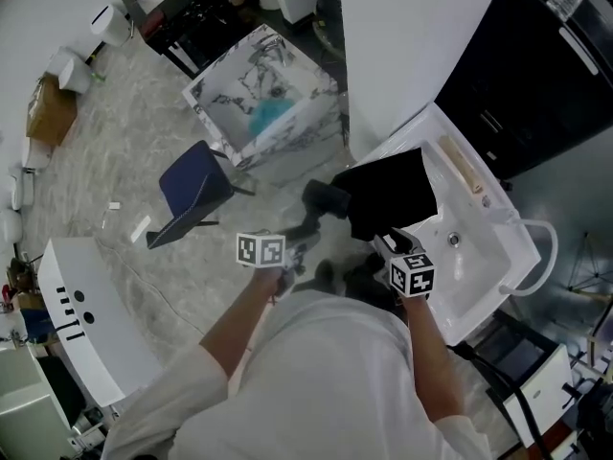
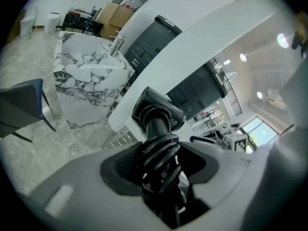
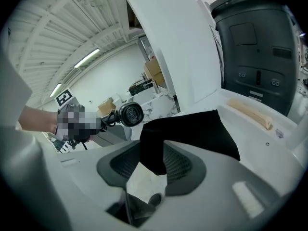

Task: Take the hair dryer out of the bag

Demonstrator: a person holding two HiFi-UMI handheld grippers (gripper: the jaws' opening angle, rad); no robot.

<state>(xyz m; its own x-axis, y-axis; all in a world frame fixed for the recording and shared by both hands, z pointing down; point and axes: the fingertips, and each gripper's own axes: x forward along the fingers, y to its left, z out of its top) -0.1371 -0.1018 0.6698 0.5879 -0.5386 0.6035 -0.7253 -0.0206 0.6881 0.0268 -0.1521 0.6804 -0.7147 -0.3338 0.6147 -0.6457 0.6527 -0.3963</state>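
**Dryer in one claw, bag in the other**

The left claw [image 2: 159, 163] is clamped on the handle and coiled cord of the black hair dryer [image 2: 156, 112]. It holds the dryer in the air above the marbled floor [image 1: 124, 161], just left of the bag. The right claw [image 3: 150, 163] is closed on an edge of the black fabric bag [image 3: 192, 134], which hangs over the white washbasin [image 1: 490, 257].

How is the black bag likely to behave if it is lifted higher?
Probably floppy: the black bag sags in folds from the right gripper. Likely light, as it hangs flat and looks empty. It should not roll or tip.
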